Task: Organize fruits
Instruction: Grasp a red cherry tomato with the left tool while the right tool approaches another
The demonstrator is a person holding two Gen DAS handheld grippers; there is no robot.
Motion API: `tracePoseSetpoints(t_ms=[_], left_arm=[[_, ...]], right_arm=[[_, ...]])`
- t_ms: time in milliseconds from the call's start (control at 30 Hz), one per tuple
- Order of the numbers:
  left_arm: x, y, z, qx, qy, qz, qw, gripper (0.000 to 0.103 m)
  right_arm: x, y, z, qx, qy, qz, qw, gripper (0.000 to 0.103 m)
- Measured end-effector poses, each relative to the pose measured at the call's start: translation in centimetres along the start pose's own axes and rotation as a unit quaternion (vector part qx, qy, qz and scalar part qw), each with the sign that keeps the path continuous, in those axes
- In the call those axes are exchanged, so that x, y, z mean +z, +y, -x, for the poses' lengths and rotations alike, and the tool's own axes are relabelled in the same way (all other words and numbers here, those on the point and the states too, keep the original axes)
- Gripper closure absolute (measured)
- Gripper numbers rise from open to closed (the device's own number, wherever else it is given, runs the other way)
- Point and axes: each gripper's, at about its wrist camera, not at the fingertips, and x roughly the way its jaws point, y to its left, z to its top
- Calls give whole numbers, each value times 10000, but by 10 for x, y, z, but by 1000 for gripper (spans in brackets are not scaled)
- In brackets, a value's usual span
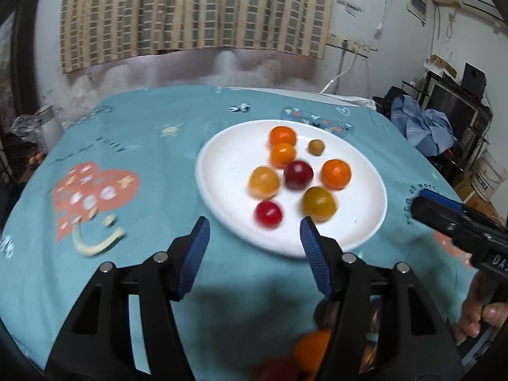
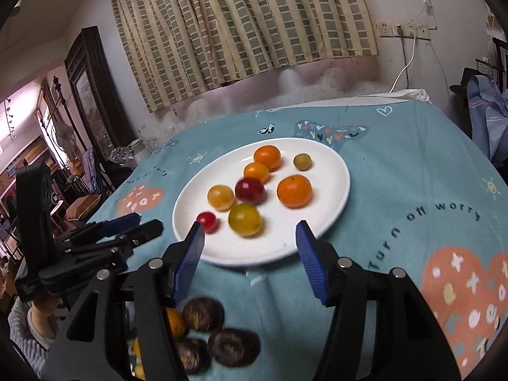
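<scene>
A white plate (image 1: 216,171) (image 2: 324,171) on the blue tablecloth holds several small fruits: three oranges (image 2: 294,191), a dark red one (image 2: 250,191), yellow ones (image 2: 245,219), a small red one (image 2: 207,221) and a small greenish one (image 2: 302,161). My left gripper (image 1: 254,225) hovers above the plate's near rim, jaws open with nothing between the pads. My right gripper (image 2: 250,225) hangs above the same rim, also open and empty. Each gripper shows in the other's view: the right gripper (image 1: 444,212) at the right edge, the left gripper (image 2: 136,222) at the left.
Closer than the plate, under the grippers, lie dark brown round fruits (image 2: 203,314) and an orange fruit (image 2: 174,320) (image 1: 312,352) on the cloth. A checked curtain (image 2: 241,25) hangs behind the table. Furniture and clothes (image 1: 425,127) crowd the right side.
</scene>
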Motion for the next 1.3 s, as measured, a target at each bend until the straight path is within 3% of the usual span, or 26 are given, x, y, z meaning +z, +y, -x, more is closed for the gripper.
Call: tracePoseSetpoints(t_ms=[233,333,500,900,967,1133,1300], left_arm=[[-61,9,43,387,117,-185,9990,32],[-78,6,50,382,231,-335,9984,32],[-86,4,46,430,394,-418,9974,32],[-90,0,37,13,574,-465,9973,29],[-90,1,39,-12,569,-438,9974,32],[-93,-12,41,-257,566,-725,9954,57],[-91,-10,37,-434,557,-769,9945,58]], right_arm=[[-33,1,28,50,132,-48,9999,42],[-46,3,39,101,184,-36,9998,42],[-66,11,50,145,328,119,9993,42],[-74,17,50,135,451,220,9986,41],[-76,18,51,175,487,247,9984,41],[-87,24,55,326,698,435,9961,41],[-92,37,48,376,1017,727,9914,41]])
